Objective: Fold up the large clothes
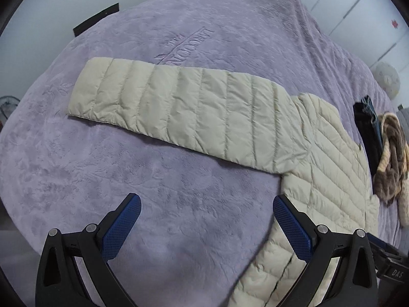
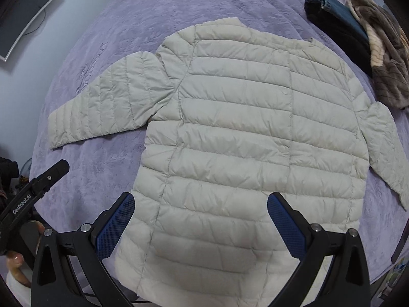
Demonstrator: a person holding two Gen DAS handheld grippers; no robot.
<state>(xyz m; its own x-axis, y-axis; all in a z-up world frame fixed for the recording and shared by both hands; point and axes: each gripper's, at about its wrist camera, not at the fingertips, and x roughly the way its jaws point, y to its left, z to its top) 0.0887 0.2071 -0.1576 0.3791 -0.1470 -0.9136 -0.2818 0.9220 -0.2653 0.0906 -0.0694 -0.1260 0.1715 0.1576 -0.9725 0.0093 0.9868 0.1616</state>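
Note:
A cream quilted puffer jacket (image 2: 242, 138) lies flat on a purple bedspread (image 2: 102, 179), both sleeves spread outward. In the left wrist view its long sleeve (image 1: 179, 112) stretches across the bed and the body (image 1: 327, 168) lies at the right. My left gripper (image 1: 207, 217) is open and empty, above bare bedspread beside the jacket's lower side edge. It also shows at the left of the right wrist view (image 2: 46, 179). My right gripper (image 2: 200, 220) is open and empty, above the jacket's lower body.
A pile of other clothes, dark jeans (image 2: 332, 15) and a brown furry garment (image 2: 383, 51), lies at the far right of the bed. It also shows in the left wrist view (image 1: 388, 153). A monitor (image 2: 23, 15) hangs on the wall at left.

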